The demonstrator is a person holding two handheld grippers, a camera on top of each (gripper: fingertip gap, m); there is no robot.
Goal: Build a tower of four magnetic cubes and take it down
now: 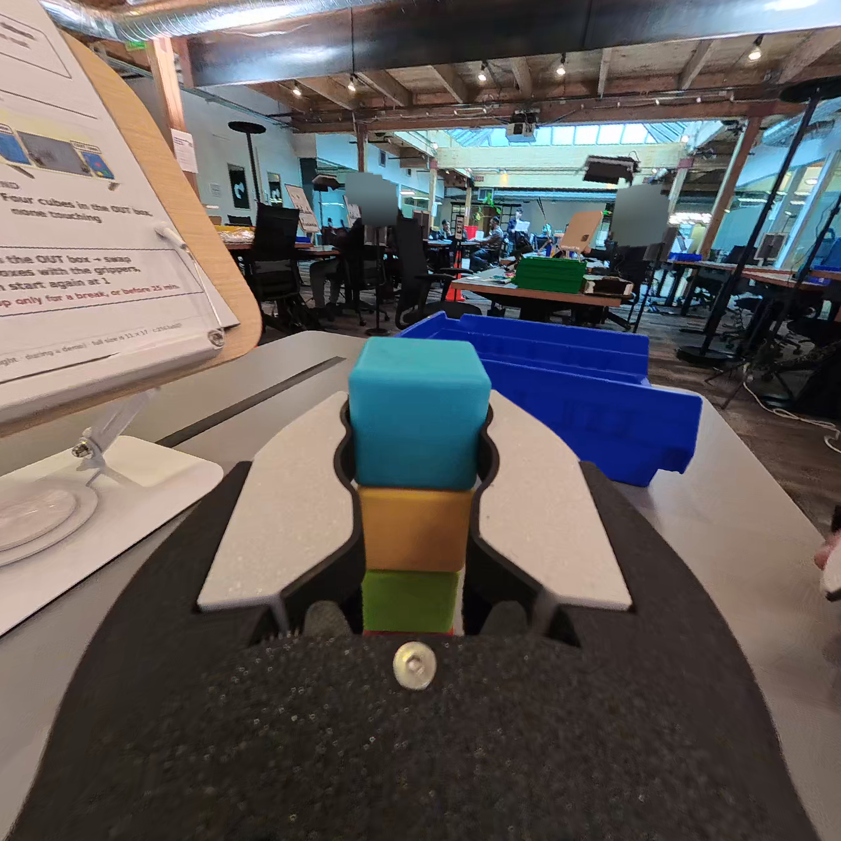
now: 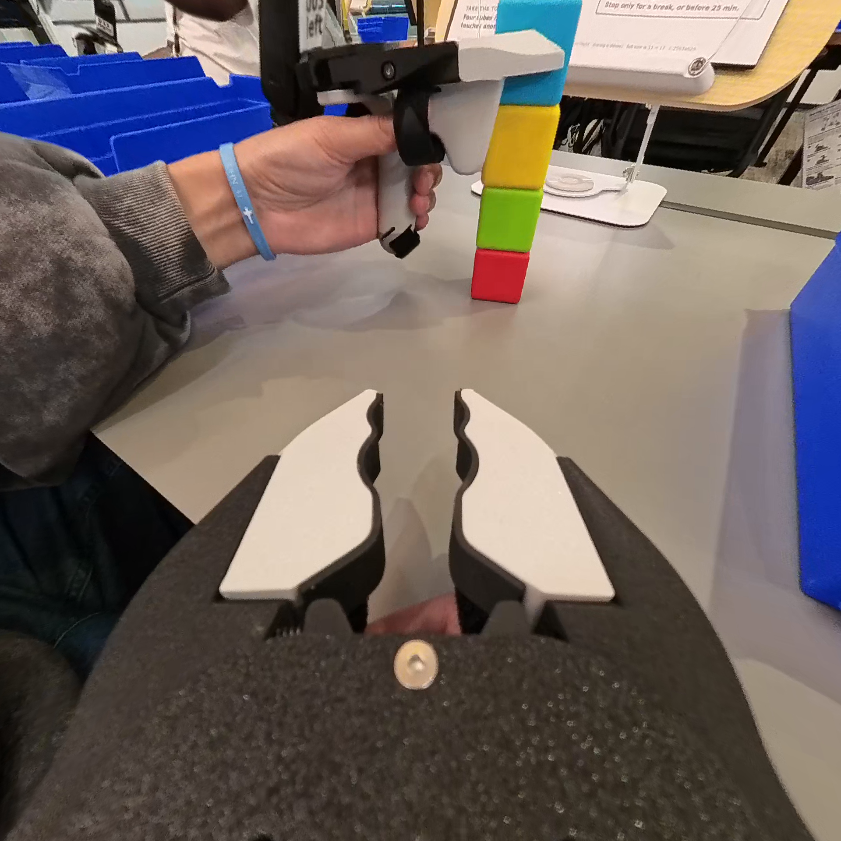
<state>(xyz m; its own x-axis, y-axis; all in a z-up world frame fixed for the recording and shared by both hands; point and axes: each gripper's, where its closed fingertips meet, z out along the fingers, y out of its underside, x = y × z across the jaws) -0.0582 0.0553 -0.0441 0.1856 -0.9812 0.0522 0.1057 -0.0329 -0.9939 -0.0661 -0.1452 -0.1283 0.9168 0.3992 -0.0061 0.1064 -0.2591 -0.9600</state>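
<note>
Right tool (image 2: 417,400): two grey-and-black fingers spread apart, empty, low centre over the grey desk (image 2: 614,364). Left tool (image 1: 416,409): pinching the turquoise top cube (image 1: 416,412) of a four-cube tower, above yellow cube (image 2: 521,145), green cube (image 2: 507,218), red cube (image 2: 498,275) on the desk. Risk: magnets may drag lower cubes along, or a sideways pull topples them. Nearby: blue plastic bin (image 1: 591,400) behind; white instruction stand (image 1: 91,227), upper left.

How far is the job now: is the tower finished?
Built: red cube, green cube, yellow cube and blue cube stand stacked on the table. In hand: the left tool grips the blue cube; the right tool waits open. Left: taking all four down.
</note>
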